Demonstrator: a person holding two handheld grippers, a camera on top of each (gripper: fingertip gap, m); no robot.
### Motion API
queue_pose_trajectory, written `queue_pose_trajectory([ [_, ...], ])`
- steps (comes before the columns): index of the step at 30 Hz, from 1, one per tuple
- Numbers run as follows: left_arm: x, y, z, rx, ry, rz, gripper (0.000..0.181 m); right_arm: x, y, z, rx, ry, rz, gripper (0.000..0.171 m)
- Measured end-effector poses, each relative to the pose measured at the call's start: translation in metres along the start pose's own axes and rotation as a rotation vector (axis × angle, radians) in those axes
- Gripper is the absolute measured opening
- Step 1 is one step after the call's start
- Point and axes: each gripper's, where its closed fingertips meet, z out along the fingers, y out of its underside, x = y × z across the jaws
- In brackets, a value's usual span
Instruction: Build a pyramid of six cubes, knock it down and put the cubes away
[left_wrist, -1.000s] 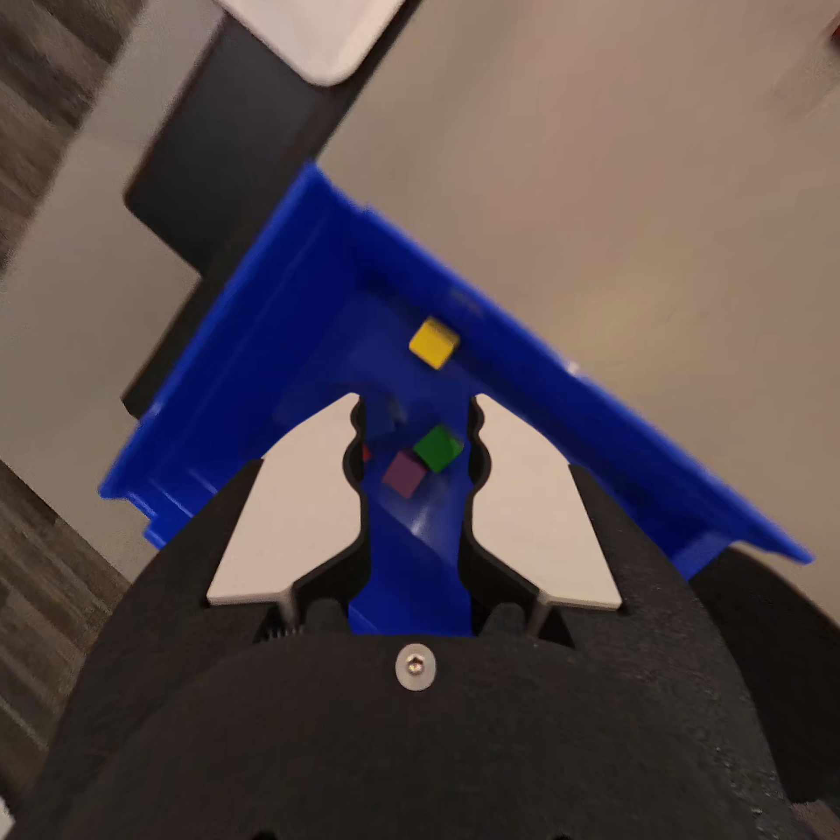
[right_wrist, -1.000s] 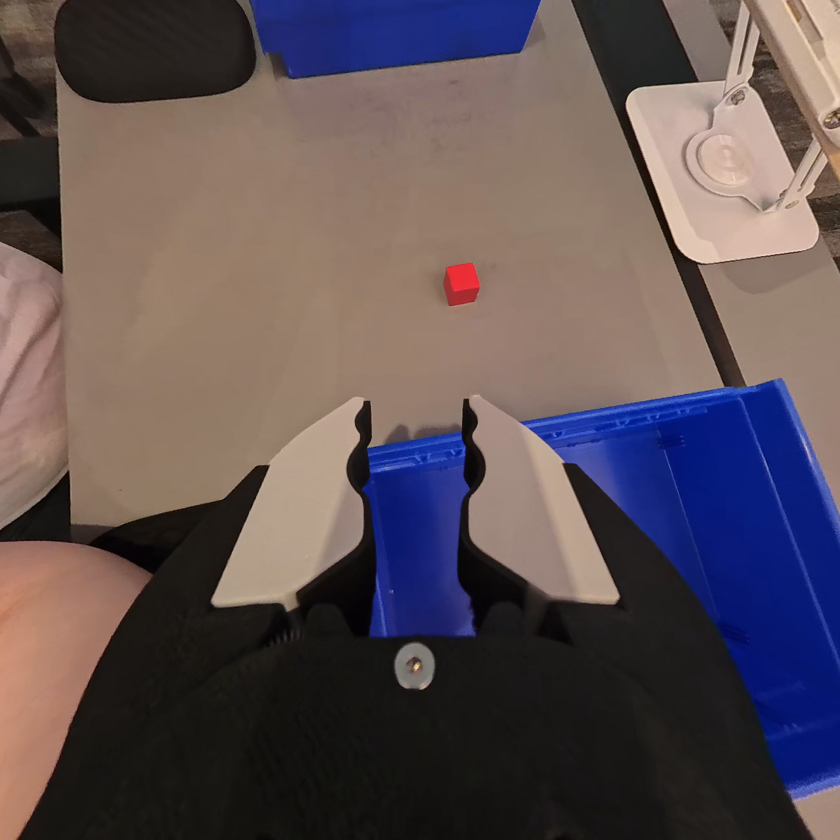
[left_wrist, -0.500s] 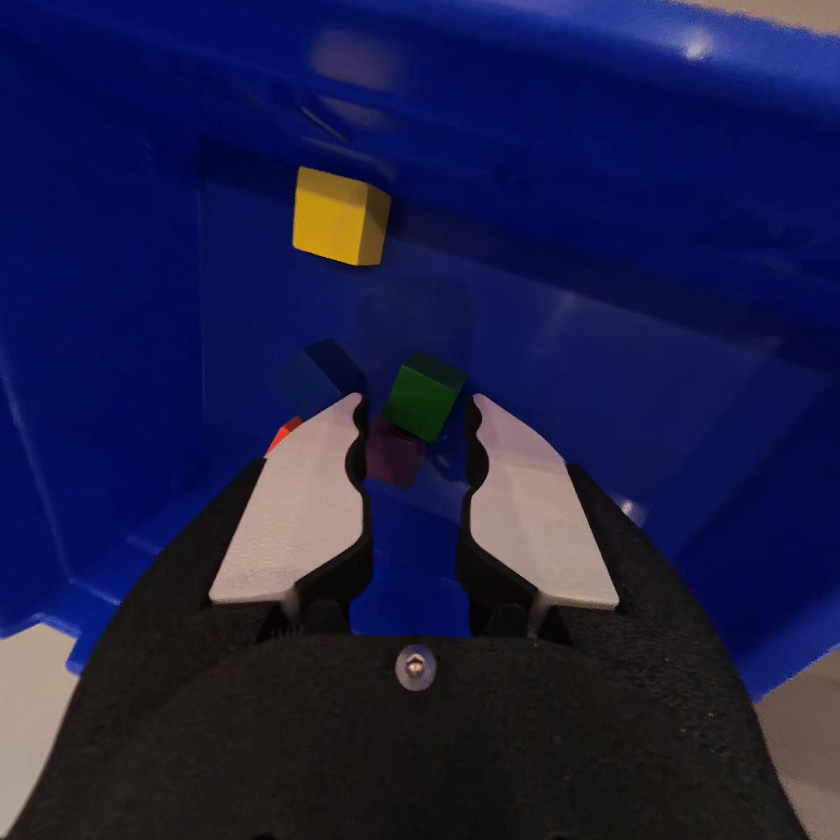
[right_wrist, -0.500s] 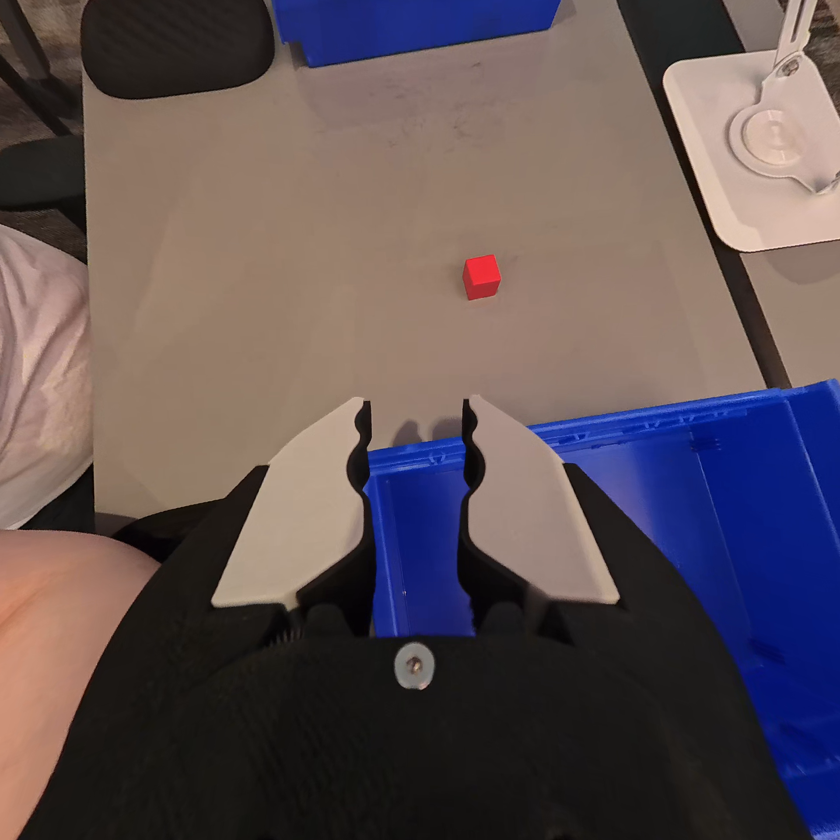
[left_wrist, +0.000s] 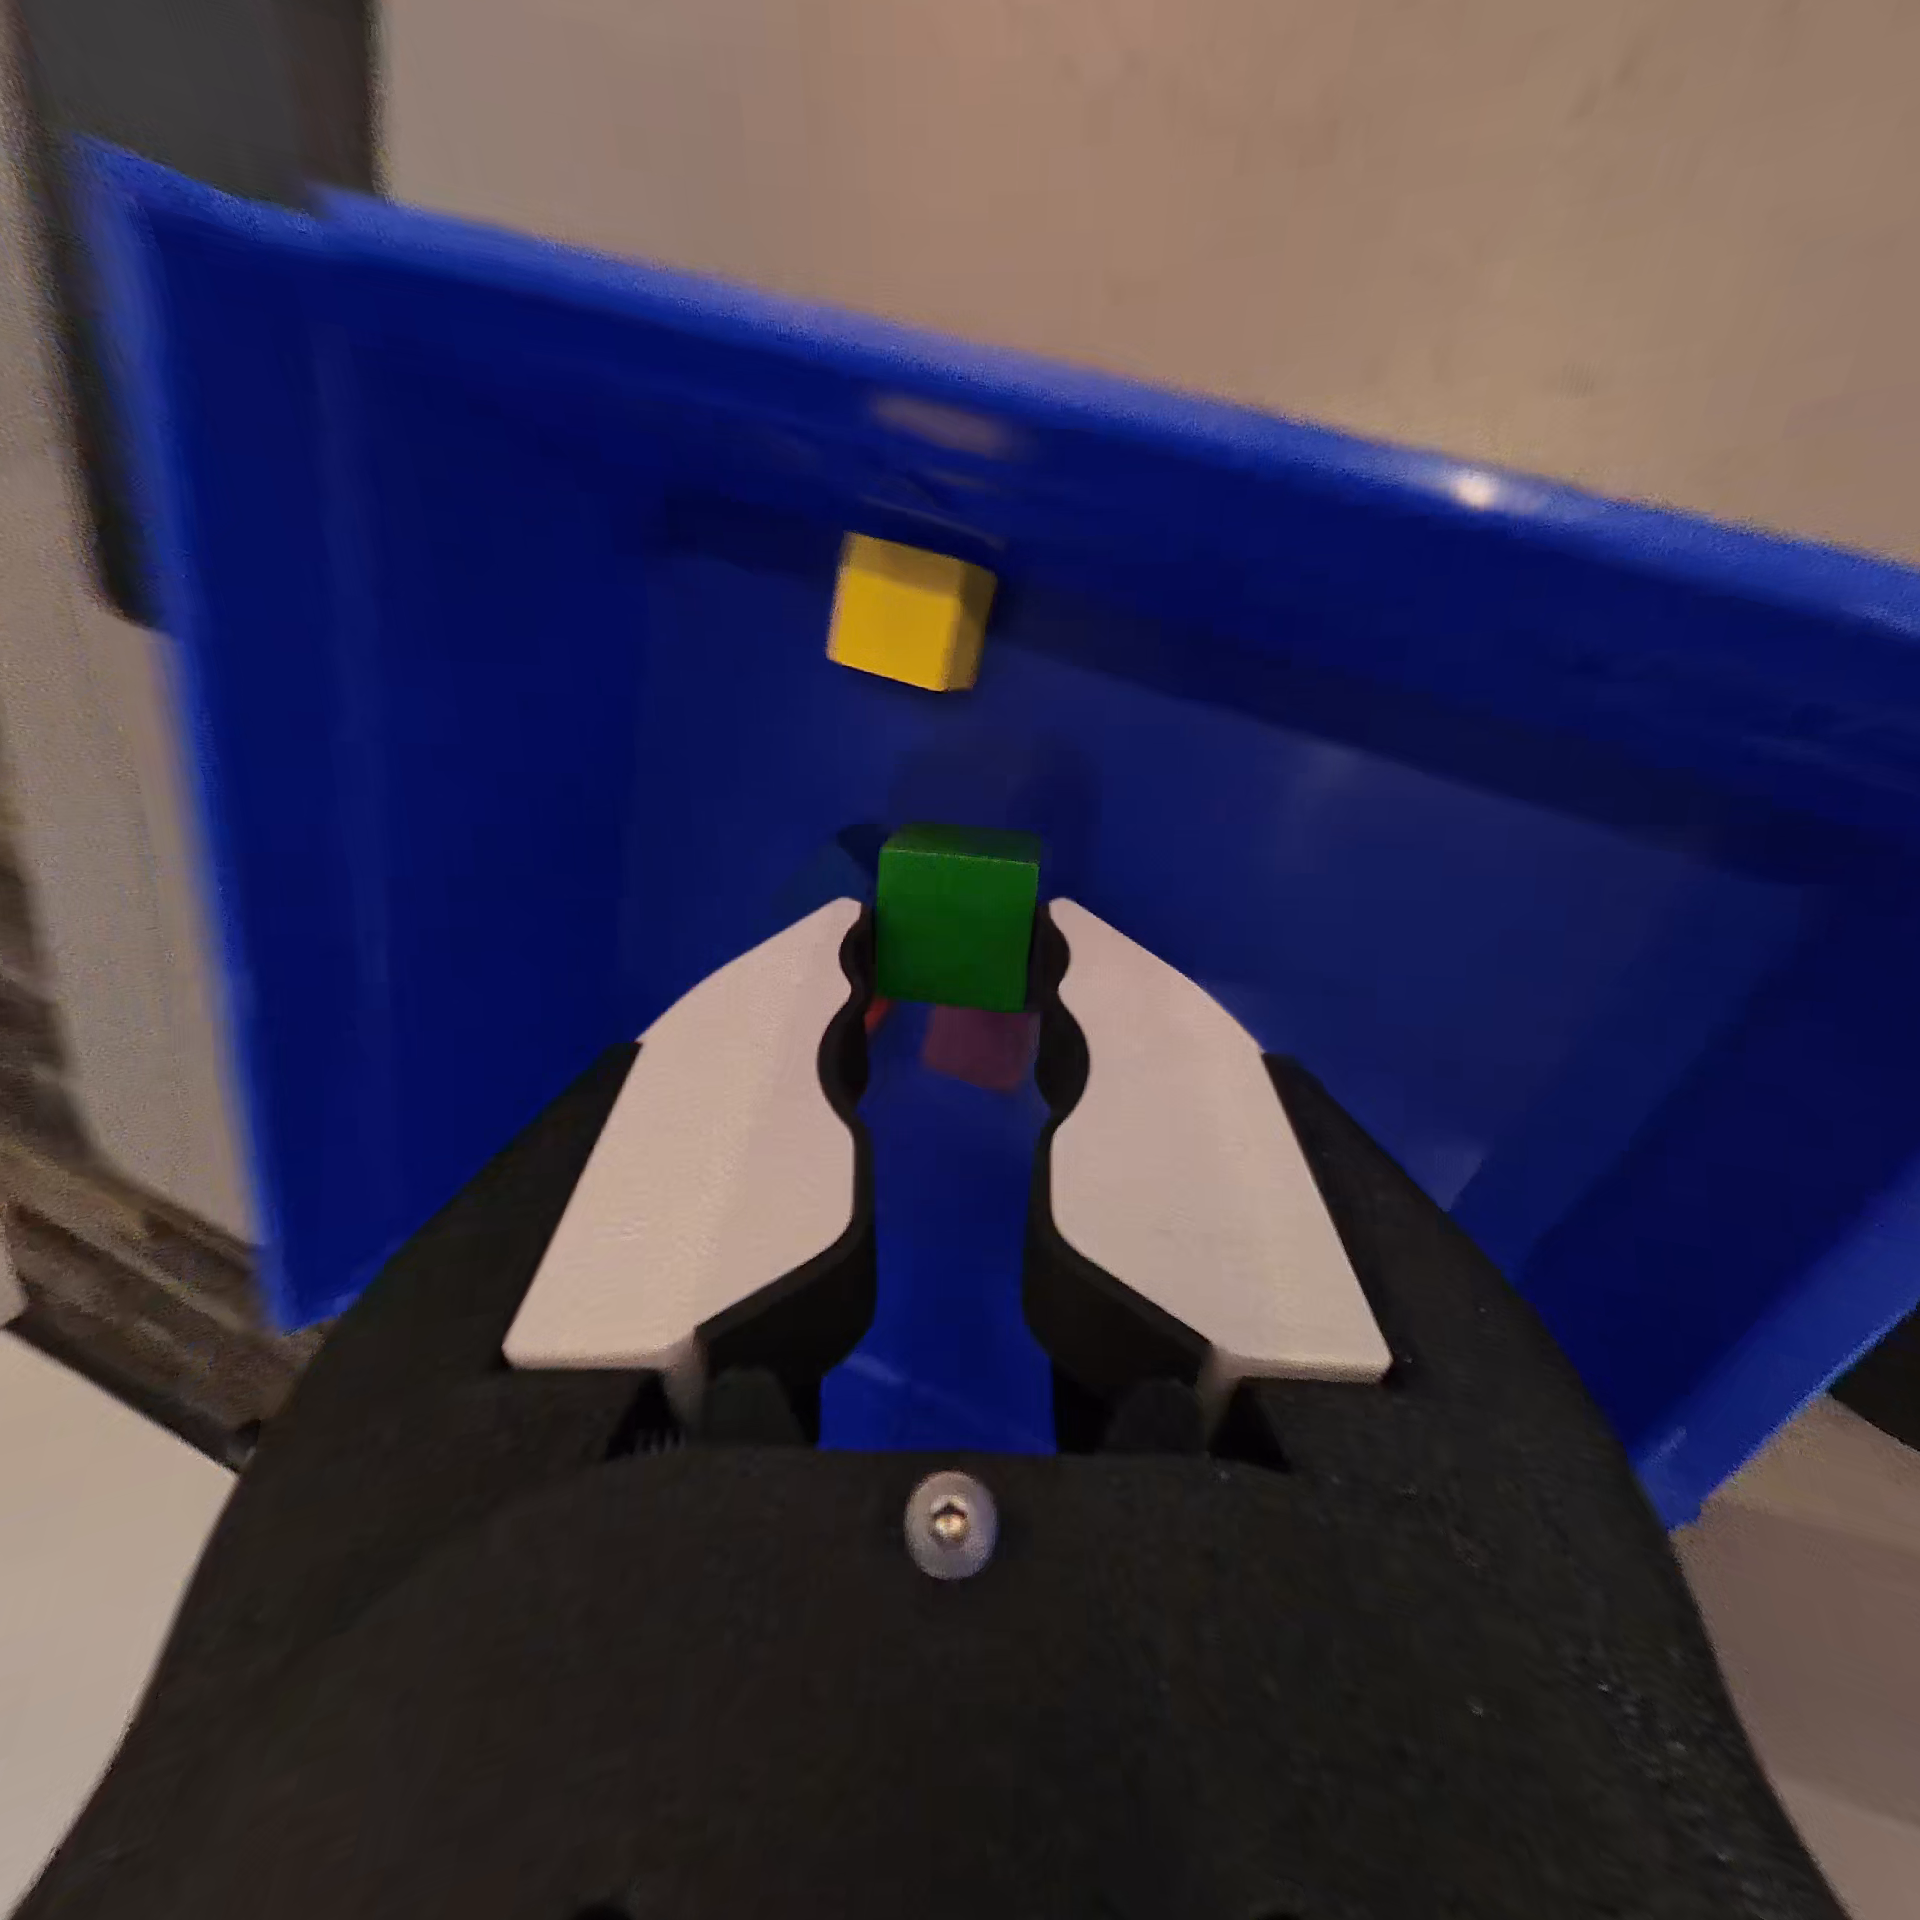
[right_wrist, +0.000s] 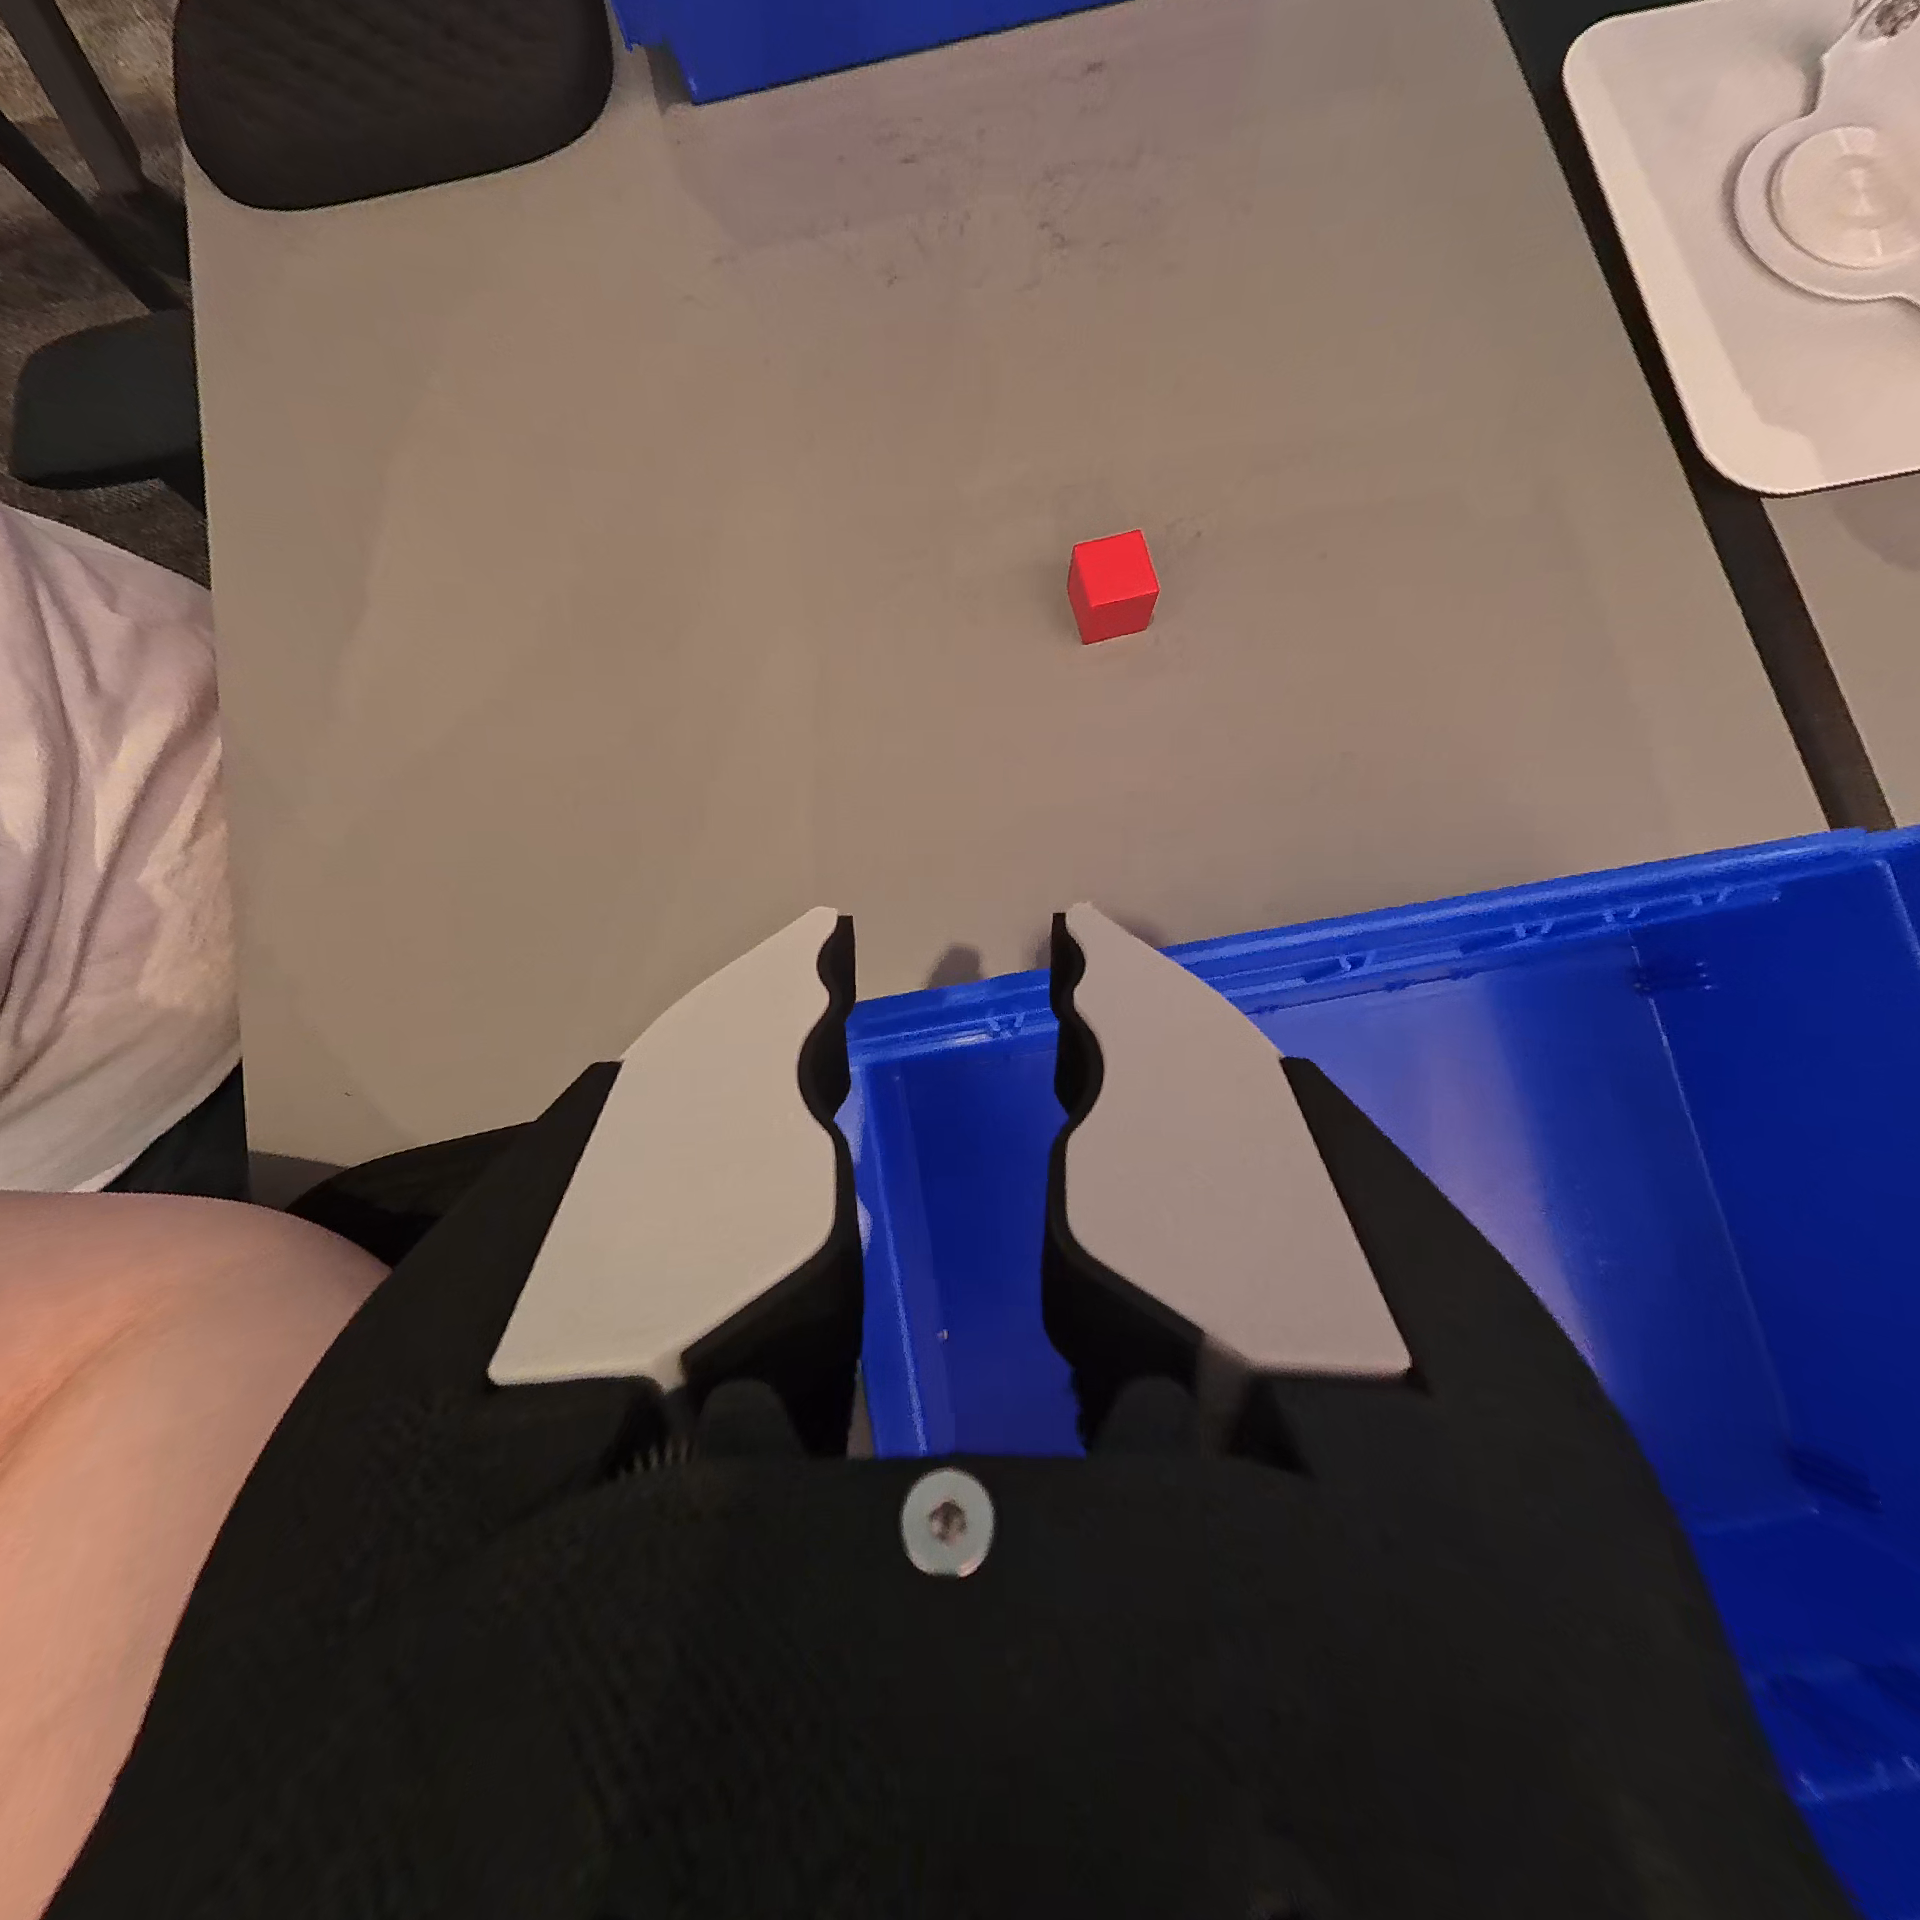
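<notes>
The grey table (right_wrist: 727, 520) is almost bare – one red cube (right_wrist: 1112, 585) stands alone near its middle, well ahead of the right gripper (right_wrist: 951, 925), whose fingers are spread with nothing between them. That gripper hangs over the near corner of an empty-looking blue bin (right_wrist: 1558, 1039), much as it did a second ago.

The change is on the left. A moment back the left gripper (left_wrist: 956, 914) was spread and deep in the other blue bin (left_wrist: 520, 520), reaching among loose cubes; now it is pinching the green cube (left_wrist: 956, 914) at the very tips of its fingers, and it has drawn back so the bin's rim and the table beyond show again. The view is motion-blurred.

Left in that bin: a yellow cube (left_wrist: 909, 613) by the far wall, a purple cube (left_wrist: 977, 1049) just below the held one, and slivers of a dark blue and an orange-red one beside the left finger.

Judging by this, building has barely begun – the green cube looks bound for a place beside the red one.
</notes>
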Motion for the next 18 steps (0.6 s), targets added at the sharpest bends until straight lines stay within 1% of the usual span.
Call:
queue_pose_trajectory([
  [3,-0.029,-0.022,-0.047,0.078,-0.135,-0.01,0.029,0.001,0.004,0.001,-0.012,-0.005,0.018,0.036],
  [5,-0.041,-0.045,-0.077,0.148,-0.191,-0.027,0.028,0.002,0.006,0.002,-0.022,-0.003,0.027,0.036],
  [6,-0.044,-0.058,-0.088,0.166,-0.214,-0.044,0.028,0.002,0.005,0.002,-0.022,-0.007,0.028,0.036],
  [8,-0.04,-0.082,-0.099,0.162,-0.22,-0.065,0.028,0.001,0.004,0.003,-0.022,-0.014,0.023,0.036],
  [10,-0.026,-0.113,-0.097,0.184,-0.194,-0.052,0.029,-0.001,0.003,0.004,-0.026,-0.016,0.016,0.036],
  [13,0.018,-0.159,-0.077,0.216,-0.057,0.002,0.028,-0.003,0.002,0.003,-0.023,-0.02,0.01,0.035],
  [16,0.062,-0.191,-0.048,0.211,0.086,0.055,0.028,-0.004,0.003,0.003,-0.026,-0.026,0.007,0.035],
  [18,0.084,-0.203,-0.028,0.189,0.157,0.065,0.028,-0.005,0.003,0.003,-0.024,-0.03,0.005,0.034],
])
